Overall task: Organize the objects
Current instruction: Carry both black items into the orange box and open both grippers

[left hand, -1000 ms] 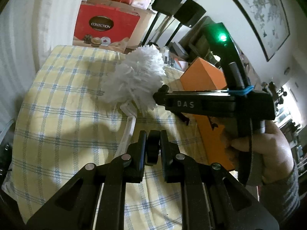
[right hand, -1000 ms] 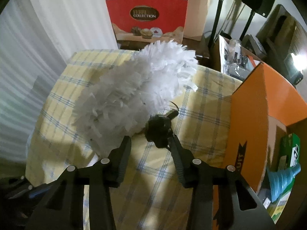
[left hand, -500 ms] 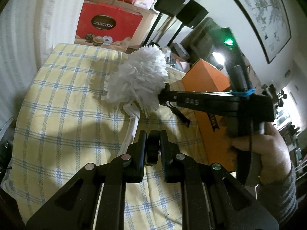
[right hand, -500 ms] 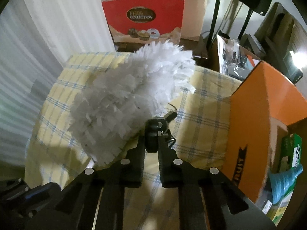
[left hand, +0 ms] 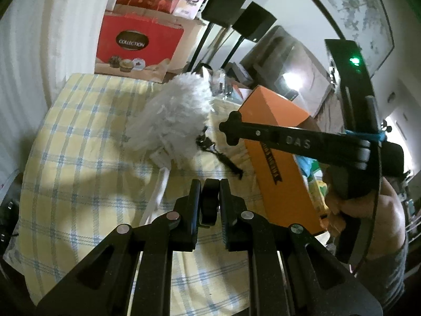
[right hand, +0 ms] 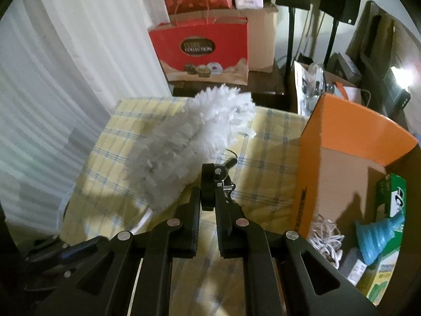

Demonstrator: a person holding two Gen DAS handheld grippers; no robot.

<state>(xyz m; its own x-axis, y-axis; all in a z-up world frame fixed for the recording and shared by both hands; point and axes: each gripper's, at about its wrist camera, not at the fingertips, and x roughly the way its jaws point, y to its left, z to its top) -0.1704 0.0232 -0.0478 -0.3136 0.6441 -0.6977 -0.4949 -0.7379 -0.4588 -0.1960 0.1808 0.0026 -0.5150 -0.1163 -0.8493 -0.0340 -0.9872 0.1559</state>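
Note:
A white fluffy duster lies on the yellow checked tablecloth; its white handle points toward me. It also shows in the right wrist view. My right gripper is shut on a small black clip with a black cord, lifted above the cloth beside the duster. In the left wrist view the right gripper hangs over the cloth with the cord dangling below it. My left gripper is shut and empty, low over the cloth near the handle.
An open orange box stands at the table's right edge, also in the left wrist view. It holds a blue funnel, white cord and a green carton. A red gift bag and speaker stands are behind the table.
My right gripper closed on the black clip and has lifted it up and back from the cloth, the cord trailing below. The left gripper stayed in place.

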